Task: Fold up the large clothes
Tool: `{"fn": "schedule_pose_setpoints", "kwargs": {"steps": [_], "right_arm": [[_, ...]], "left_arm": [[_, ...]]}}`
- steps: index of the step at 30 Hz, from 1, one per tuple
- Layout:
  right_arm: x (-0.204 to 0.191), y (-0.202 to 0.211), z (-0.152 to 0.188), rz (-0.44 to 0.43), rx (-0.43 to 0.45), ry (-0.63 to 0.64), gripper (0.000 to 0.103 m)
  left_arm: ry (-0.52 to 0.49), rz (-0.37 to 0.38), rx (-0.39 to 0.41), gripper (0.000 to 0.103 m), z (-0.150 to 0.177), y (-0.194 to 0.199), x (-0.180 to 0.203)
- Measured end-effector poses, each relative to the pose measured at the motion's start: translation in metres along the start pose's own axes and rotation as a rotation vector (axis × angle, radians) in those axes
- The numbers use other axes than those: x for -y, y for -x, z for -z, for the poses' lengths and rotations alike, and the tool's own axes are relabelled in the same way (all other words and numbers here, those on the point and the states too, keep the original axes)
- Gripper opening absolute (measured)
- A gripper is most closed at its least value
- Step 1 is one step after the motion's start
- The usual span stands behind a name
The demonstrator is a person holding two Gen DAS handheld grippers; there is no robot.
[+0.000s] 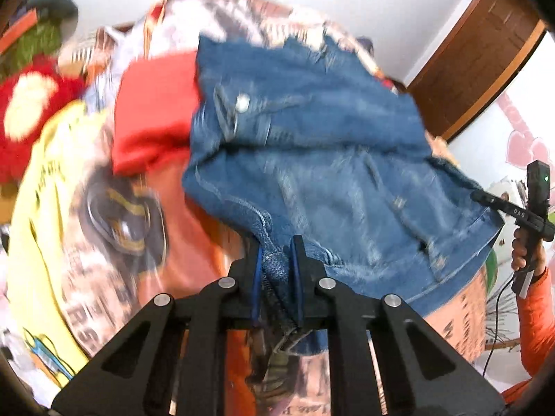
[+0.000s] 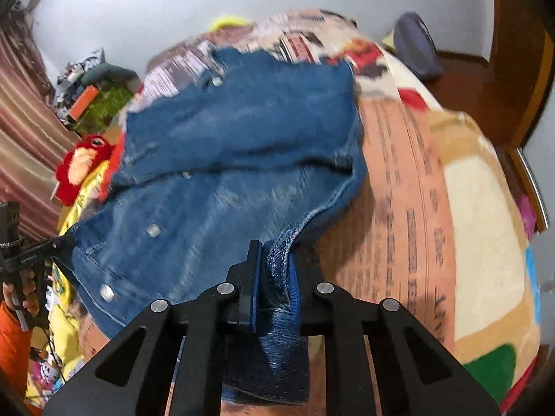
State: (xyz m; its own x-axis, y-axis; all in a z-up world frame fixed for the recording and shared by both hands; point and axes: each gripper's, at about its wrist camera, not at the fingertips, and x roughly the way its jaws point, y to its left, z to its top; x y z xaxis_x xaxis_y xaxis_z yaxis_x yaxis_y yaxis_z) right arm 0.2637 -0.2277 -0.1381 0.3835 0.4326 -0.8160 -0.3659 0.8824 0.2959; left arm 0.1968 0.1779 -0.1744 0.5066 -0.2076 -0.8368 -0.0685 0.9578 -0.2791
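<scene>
- Left wrist view: left gripper [image 1: 277, 267] has its jaws pinching a bunched hem of the denim jacket [image 1: 312, 145]. Blue pads press on the fabric from both sides.
- Jacket spreads away from the jaws across the bed [image 1: 194, 215], which carries a printed orange blanket. Picture is motion-blurred.
- A red garment [image 1: 152, 114] lies under the jacket's left edge. A red plush toy [image 1: 27, 111] sits at far left, apart from the jacket.
- At right edge, a hand [image 1: 523, 253] in an orange sleeve holds the right gripper [image 1: 485, 198], which meets the jacket's far corner.
- Right wrist view: right gripper [image 2: 275, 270] has jaws clamped on a folded denim edge; cloth hangs below the pads.
- Jacket body [image 2: 242, 138] lies on the bed [image 2: 416, 187], snap buttons visible.
- At left edge, the left gripper [image 2: 52, 242] touches the jacket's other corner.
</scene>
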Motion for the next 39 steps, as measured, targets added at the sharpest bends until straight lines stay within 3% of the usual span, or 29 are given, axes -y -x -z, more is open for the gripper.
{"fn": "schedule_pose_setpoints", "kwargs": {"steps": [6, 10, 16, 23, 29, 33, 37, 39], "right_arm": [[-0.011, 0.008, -0.044, -0.037, 0.081, 0.013, 0.012], [-0.011, 0.012, -0.084, -0.028, 0.148, 0.007, 0.012], [0.004, -0.01, -0.149, 0.002, 0.212, -0.077, 0.012], [0.018, -0.092, -0.201, 0.079, 0.145, -0.126, 0.012], [0.036, -0.142, -0.203, 0.115, 0.083, -0.114, 0.012], [0.043, -0.159, -0.196, 0.139, 0.059, -0.079, 0.012], [0.043, -0.155, -0.192, 0.175, 0.031, -0.047, 0.012], [0.037, -0.138, -0.191, 0.178, 0.053, -0.024, 0.016]], "left_arm": [[0.002, 0.038, 0.132, 0.014, -0.061, 0.02, 0.01], [0.004, 0.0, 0.215, 0.014, -0.108, 0.018, 0.015], [0.108, -0.061, 0.271, 0.014, -0.176, -0.01, -0.017], [0.168, -0.131, 0.194, 0.014, -0.229, -0.097, -0.051], [0.185, -0.163, 0.085, 0.019, -0.226, -0.16, -0.076], [0.156, -0.171, 0.08, 0.024, -0.219, -0.172, -0.078], [0.061, -0.283, 0.059, 0.037, -0.219, -0.162, -0.061], [0.011, -0.296, 0.044, 0.039, -0.219, -0.153, -0.052]]}}
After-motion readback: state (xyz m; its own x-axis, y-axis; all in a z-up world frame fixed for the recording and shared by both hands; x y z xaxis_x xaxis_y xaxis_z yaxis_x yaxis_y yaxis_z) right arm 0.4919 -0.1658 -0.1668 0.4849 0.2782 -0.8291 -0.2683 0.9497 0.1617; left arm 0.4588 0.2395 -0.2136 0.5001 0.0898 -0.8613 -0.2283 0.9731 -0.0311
